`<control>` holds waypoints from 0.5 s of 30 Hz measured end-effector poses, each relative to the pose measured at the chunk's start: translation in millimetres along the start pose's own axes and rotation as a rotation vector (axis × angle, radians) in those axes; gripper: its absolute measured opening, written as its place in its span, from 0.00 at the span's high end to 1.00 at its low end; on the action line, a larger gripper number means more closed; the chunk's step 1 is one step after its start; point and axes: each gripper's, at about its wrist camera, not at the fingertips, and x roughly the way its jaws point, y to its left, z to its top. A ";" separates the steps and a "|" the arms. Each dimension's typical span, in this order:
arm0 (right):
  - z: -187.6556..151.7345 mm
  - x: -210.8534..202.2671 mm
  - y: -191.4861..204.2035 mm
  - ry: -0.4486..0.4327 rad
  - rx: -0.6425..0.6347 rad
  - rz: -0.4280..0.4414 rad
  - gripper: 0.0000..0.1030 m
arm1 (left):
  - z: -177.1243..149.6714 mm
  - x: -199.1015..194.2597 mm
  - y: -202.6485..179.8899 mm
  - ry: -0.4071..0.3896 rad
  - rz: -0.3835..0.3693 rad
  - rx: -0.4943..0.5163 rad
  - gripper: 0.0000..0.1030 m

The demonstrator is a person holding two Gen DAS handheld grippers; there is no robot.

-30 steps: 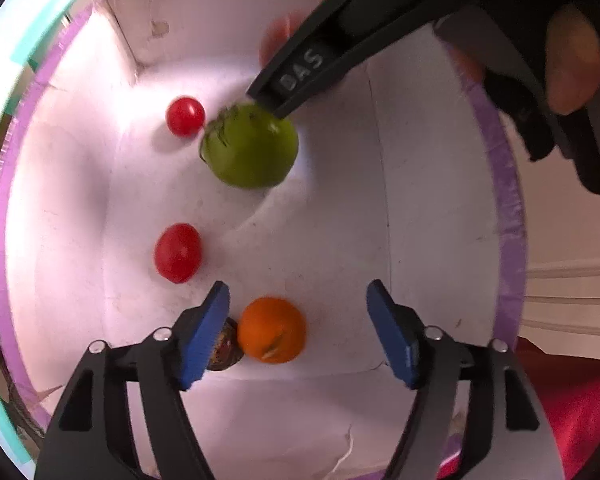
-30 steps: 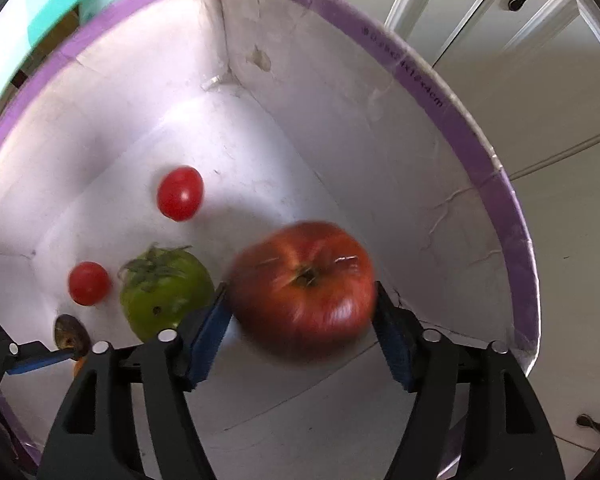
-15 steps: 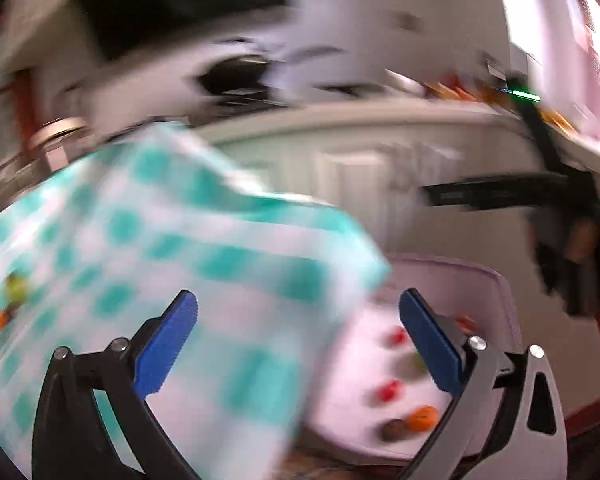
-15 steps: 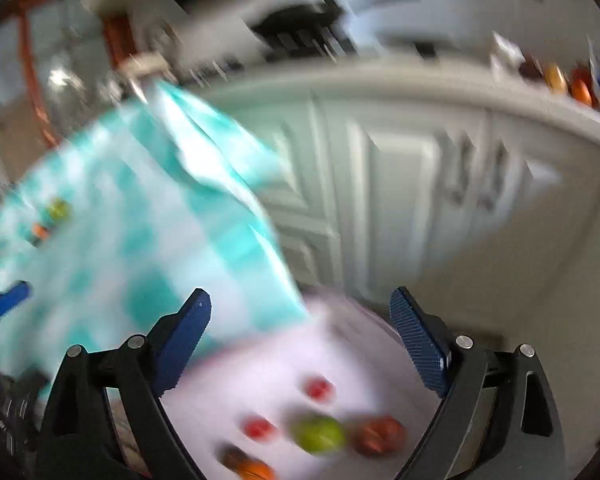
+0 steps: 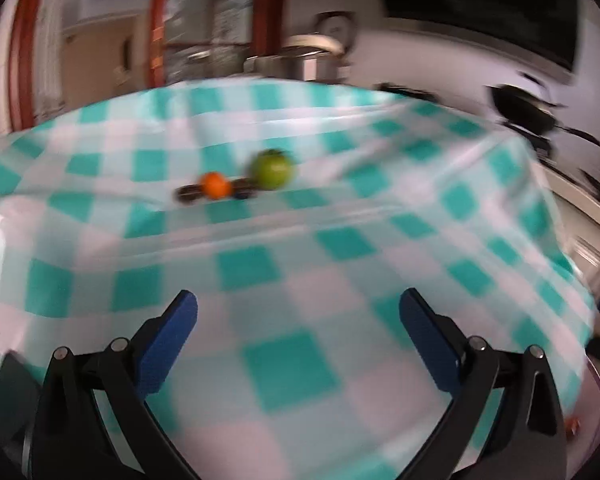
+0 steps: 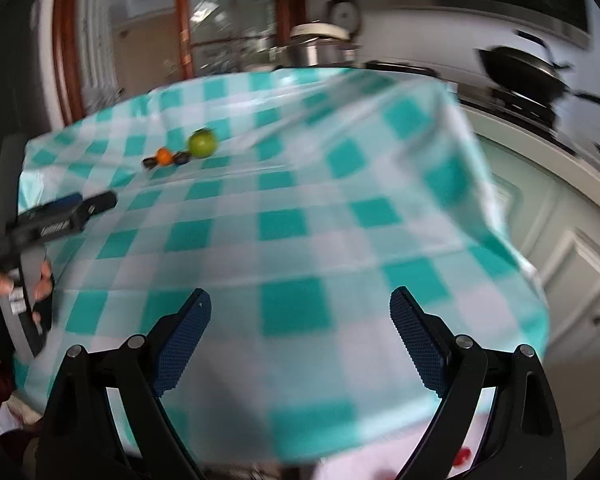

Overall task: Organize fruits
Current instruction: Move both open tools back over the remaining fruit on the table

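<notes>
Both hand-held grippers, left and right, are seen spread and empty. A green fruit and orange fruit rest far across the checked tabletop; a hurried grasp is judged likely to roll them away.

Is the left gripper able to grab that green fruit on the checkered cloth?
Probably yes. The left gripper is open and empty, and only bare tablecloth lies between it and the green fruit. An orange fruit sits close beside it, so there's little room on that side.
</notes>
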 end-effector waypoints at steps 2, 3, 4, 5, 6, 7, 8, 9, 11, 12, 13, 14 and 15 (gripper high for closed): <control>18.2 26.4 21.5 0.010 -0.012 0.039 0.14 | 11.3 12.5 16.2 0.008 0.063 -0.025 0.02; 25.8 36.0 25.4 0.011 -0.011 0.054 0.14 | 22.7 26.0 28.2 0.012 0.102 -0.044 0.02; 37.7 54.0 33.7 0.016 -0.002 0.071 0.14 | 30.2 35.2 33.9 0.020 0.128 -0.060 0.02; 47.2 64.1 39.0 0.020 0.008 0.078 0.14 | 38.5 45.9 43.3 0.027 0.152 -0.083 0.02; 56.6 76.4 42.7 0.026 0.025 0.089 0.14 | 43.6 52.6 50.1 0.029 0.166 -0.103 0.02; 65.6 91.4 45.7 0.035 0.047 0.104 0.14 | 51.8 66.1 61.5 0.037 0.186 -0.137 0.02; 76.8 112.1 50.0 0.049 0.084 0.125 0.14 | 56.6 75.2 70.8 0.044 0.198 -0.163 0.02; 82.3 122.5 50.5 0.060 0.101 0.134 0.14 | 60.5 83.8 79.3 0.048 0.205 -0.191 0.02; 95.8 151.1 58.8 0.082 0.137 0.137 0.14 | 63.5 100.0 98.4 0.060 0.192 -0.252 0.02; 99.7 159.0 61.3 0.083 0.141 0.138 0.14 | 62.8 105.9 106.2 0.065 0.173 -0.276 0.02; 103.4 167.7 64.7 0.085 0.144 0.141 0.14 | 61.1 113.0 116.7 0.097 0.130 -0.326 0.02; 109.0 179.8 70.2 0.091 0.143 0.142 0.14 | 61.0 112.9 122.7 0.098 0.099 -0.357 0.02; 111.7 185.7 72.7 0.091 0.142 0.141 0.14 | 59.9 109.7 127.4 0.077 0.070 -0.380 0.02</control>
